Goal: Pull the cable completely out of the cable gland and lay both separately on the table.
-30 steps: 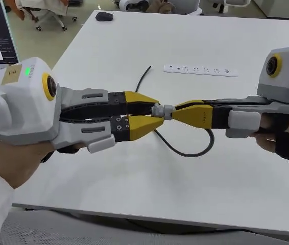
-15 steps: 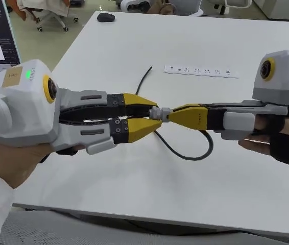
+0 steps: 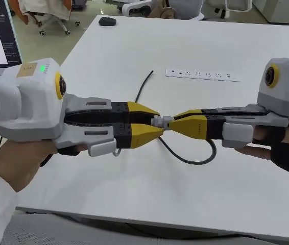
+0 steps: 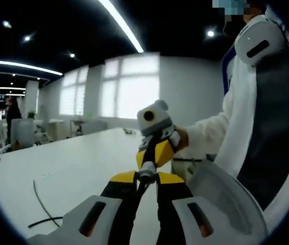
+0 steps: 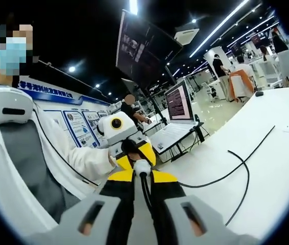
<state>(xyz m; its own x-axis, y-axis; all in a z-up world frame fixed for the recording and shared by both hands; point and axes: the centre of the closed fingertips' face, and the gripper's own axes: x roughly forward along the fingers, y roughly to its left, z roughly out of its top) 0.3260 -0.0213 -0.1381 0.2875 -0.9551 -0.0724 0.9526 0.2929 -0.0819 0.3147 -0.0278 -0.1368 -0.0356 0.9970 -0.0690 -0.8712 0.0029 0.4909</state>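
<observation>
Handling first: the cable gland (image 3: 161,121) looks small, hard and light, so we judge it best held by its body, as the left tool (image 3: 157,124) holds it now, jaws clenched on it in the air above the bench (image 3: 134,194). The black cable (image 3: 195,159) looks thin, limp and smooth-jacketed; it will likely slip if pinched far back, so the place to take it is close behind the gland, for a short, straight pull. The right tool (image 3: 177,122) is clamped on it there, and the right gripper view shows the cable running back between its jaws. From there the cable droops in a loop onto the bench, passes under the left tool and trails off toward the power strip (image 3: 202,75). Against the frame from a second ago, the two tools remain tip to tip, no more of the gland shows between them, and the loop keeps its shape; only our headset view has shifted a little.
</observation>
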